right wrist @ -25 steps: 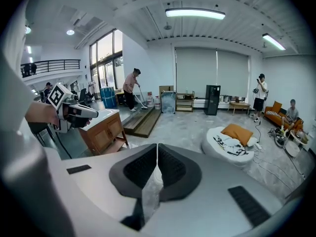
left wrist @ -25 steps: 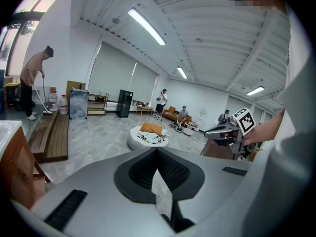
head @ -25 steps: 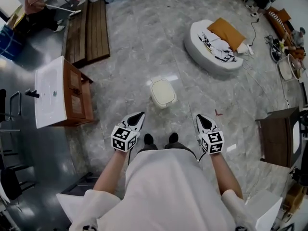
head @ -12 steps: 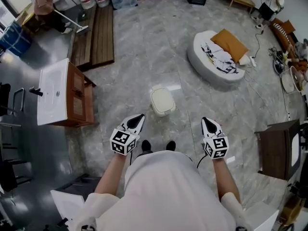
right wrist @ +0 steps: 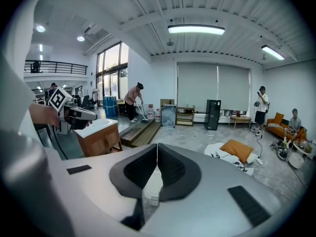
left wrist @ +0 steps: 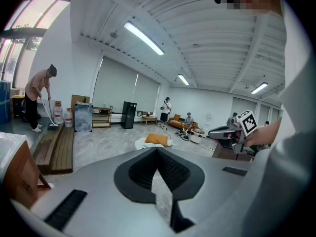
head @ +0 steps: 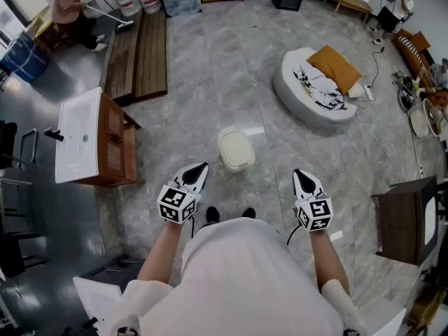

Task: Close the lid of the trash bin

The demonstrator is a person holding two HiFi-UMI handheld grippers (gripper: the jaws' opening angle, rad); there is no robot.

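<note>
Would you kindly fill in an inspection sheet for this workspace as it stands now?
Surface: grey marble floor, glossy.
Job's things: trash bin on the floor ahead of the person's feet; lid looks down.
Clutter: round floor bed with an orange cushion; washbasin cabinet; wooden platform.
Grippers: left gripper and right gripper both shut, empty, apart from the bin.
Cables: dark lead hanging below the right gripper.
Surroundings: person sweeping at far left.

The trash bin [head: 236, 150] stands on the floor [head: 210, 68] between the sink cabinet [head: 94, 138] and the bed [head: 284, 82].
</note>
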